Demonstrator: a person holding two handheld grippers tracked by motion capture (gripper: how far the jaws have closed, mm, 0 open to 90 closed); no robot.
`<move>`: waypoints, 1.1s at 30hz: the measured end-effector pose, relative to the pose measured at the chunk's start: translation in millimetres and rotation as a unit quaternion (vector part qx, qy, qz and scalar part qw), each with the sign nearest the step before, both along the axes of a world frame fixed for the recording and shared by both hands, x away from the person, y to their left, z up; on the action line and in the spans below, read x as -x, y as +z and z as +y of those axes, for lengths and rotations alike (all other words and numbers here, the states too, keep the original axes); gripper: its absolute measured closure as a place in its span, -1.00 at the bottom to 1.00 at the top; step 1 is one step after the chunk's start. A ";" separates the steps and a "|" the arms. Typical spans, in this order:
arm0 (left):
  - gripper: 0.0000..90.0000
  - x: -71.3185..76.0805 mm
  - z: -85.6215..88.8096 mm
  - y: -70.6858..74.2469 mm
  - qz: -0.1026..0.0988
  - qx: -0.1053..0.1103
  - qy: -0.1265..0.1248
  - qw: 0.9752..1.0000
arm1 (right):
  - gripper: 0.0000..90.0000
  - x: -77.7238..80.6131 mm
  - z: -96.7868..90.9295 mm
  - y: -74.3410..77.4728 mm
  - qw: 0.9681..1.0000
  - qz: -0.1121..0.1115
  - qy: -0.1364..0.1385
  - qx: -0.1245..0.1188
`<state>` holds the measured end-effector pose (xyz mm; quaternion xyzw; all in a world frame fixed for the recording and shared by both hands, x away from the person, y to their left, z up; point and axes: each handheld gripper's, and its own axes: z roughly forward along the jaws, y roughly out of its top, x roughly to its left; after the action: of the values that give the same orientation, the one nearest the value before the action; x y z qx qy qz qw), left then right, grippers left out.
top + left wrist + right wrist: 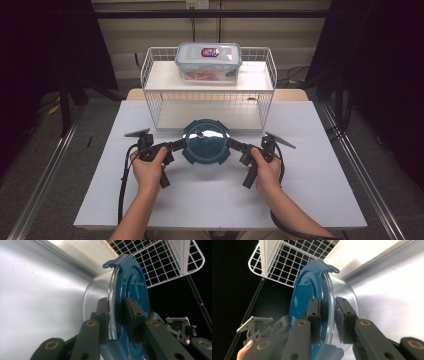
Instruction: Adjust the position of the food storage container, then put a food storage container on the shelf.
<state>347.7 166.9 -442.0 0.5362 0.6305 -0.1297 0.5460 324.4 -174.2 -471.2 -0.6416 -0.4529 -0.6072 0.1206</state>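
A round clear glass container with a dark blue lid (pixel 206 142) sits on the white table just in front of the wire rack. My left gripper (pixel 184 145) grips its left edge and my right gripper (pixel 231 144) grips its right edge. In the left gripper view the jaws of my left gripper (pixel 117 315) clamp the rim, one pad under the glass lip and one on the blue lid (pixel 135 282). In the right gripper view my right gripper (pixel 328 317) clamps the rim in the same way, with the lid (pixel 307 290) to its left.
A white wire rack (pixel 150 75) stands at the back of the table. A clear latched food box (pixel 208 60) rests on its top shelf, and its lower shelf is bare. The white table (pixel 310 175) spreads to both sides and toward the person. Dark curtains flank the scene.
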 end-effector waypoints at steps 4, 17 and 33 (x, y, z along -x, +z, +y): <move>0.66 1.8 -1.8 6.8 -0.008 -0.009 -0.002 1.000 | 0.67 1.2 -1.2 3.6 1.000 -0.001 -0.002 -0.006; 0.66 5.7 0.3 26.1 -0.031 -0.001 0.005 1.000 | 0.67 4.8 -0.2 22.2 0.999 -0.030 -0.006 -0.016; 0.66 0.1 2.9 79.0 -0.073 0.019 0.006 0.997 | 0.68 1.4 0.6 77.0 0.997 -0.065 -0.011 -0.035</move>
<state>347.6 169.7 -363.1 0.5298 0.5892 -0.0989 0.6019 323.0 -173.6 -394.2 -0.6011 -0.4313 -0.6642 0.1071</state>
